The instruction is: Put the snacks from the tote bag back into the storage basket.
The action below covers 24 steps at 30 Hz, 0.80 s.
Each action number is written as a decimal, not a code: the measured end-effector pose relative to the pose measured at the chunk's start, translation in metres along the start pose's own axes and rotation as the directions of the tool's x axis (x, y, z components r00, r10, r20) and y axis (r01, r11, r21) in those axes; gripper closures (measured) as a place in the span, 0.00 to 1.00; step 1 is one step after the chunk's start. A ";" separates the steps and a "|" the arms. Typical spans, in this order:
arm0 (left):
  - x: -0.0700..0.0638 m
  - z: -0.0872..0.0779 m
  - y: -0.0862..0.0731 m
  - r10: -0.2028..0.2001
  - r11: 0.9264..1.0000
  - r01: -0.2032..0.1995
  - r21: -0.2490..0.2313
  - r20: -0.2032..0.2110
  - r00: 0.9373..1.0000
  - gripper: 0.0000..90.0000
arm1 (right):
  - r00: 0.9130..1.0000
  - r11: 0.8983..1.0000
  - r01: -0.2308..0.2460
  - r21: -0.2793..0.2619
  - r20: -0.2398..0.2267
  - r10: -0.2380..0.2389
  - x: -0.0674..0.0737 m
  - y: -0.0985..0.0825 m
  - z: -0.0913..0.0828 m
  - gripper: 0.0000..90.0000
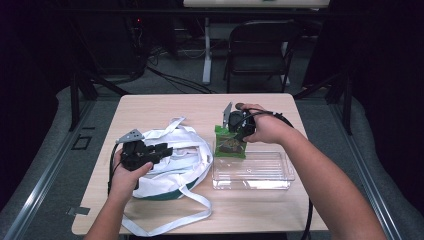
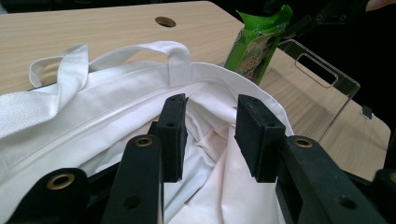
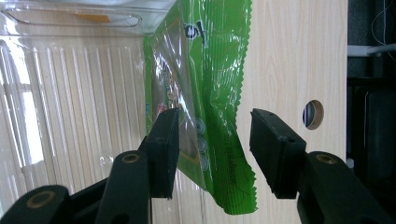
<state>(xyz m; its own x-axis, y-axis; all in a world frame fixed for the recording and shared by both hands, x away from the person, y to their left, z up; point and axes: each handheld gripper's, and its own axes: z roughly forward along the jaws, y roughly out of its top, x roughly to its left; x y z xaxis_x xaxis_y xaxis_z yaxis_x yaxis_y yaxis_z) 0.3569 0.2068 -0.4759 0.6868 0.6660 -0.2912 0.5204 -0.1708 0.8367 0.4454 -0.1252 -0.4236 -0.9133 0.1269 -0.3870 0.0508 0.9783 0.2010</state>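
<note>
Right hand (image 1: pixel 267 127) tilts tool (image 1: pixel 233 131) onto packet (image 1: pixel 230 145).

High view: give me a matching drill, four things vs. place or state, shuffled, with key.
Things:
1. bag
2. packet
3. tray
4. chair

Places or states:
A. green, leaning on the tray's far left corner
B. clear, on the table's right half
C. white, mouth open under the left tool
D. dark, on the floor beyond the table

Pairs: 1-C, 2-A, 3-B, 4-D
</note>
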 end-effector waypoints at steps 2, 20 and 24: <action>0.000 0.000 0.000 -0.001 1.000 0.001 -0.002 0.000 1.000 0.70 | 1.000 1.000 -0.001 -0.001 0.000 0.001 0.000 0.000 -0.001 0.58; 0.003 0.002 -0.004 -0.015 1.000 0.015 0.003 -0.024 1.000 0.61 | 1.000 1.000 -0.005 -0.013 0.020 0.005 -0.002 -0.003 -0.005 0.55; 0.003 0.001 -0.004 -0.019 1.000 0.019 0.003 -0.019 1.000 0.61 | 1.000 1.000 -0.008 -0.024 0.028 0.008 -0.002 -0.004 -0.008 0.54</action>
<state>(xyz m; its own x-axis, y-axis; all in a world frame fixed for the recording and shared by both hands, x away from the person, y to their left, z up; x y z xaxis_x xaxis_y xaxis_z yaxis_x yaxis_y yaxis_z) 0.3578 0.2087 -0.4809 0.6666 0.6831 -0.2982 0.5352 -0.1602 0.8294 0.4438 -0.1307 -0.4168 -0.9012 0.1396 -0.4103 0.0479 0.9730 0.2257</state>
